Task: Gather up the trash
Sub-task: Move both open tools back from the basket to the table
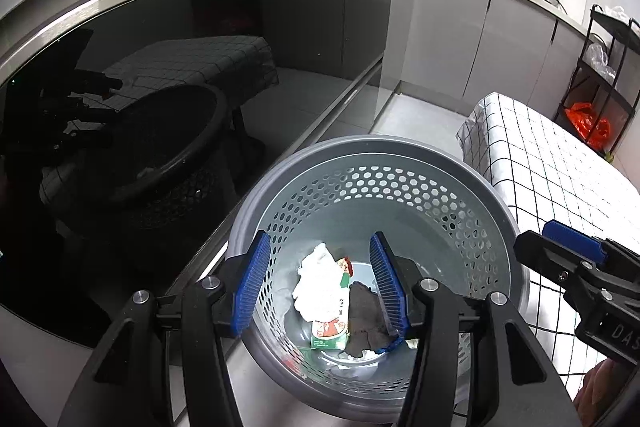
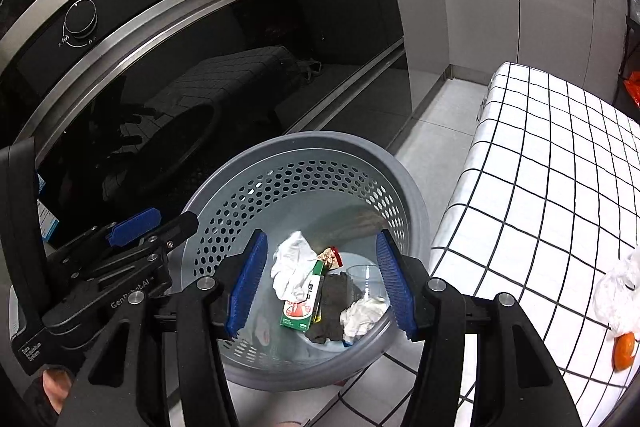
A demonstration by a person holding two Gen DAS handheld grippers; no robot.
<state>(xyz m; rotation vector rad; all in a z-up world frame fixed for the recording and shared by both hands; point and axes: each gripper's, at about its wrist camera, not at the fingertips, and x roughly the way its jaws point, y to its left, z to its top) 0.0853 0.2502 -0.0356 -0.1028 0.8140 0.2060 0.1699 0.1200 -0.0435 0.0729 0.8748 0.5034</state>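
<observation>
Both claws hover over the grey perforated bin on the floor, jaws spread and holding nothing: left claw, right claw. Bin already holds crumpled white tissue, a green-and-red carton, a dark rag, a clear plastic cup. Judged mostly done. Remaining: on the checked tabletop, at 4 o'clock from the bin, a white plastic bag and an orange peel-like piece still lie uncollected.
</observation>
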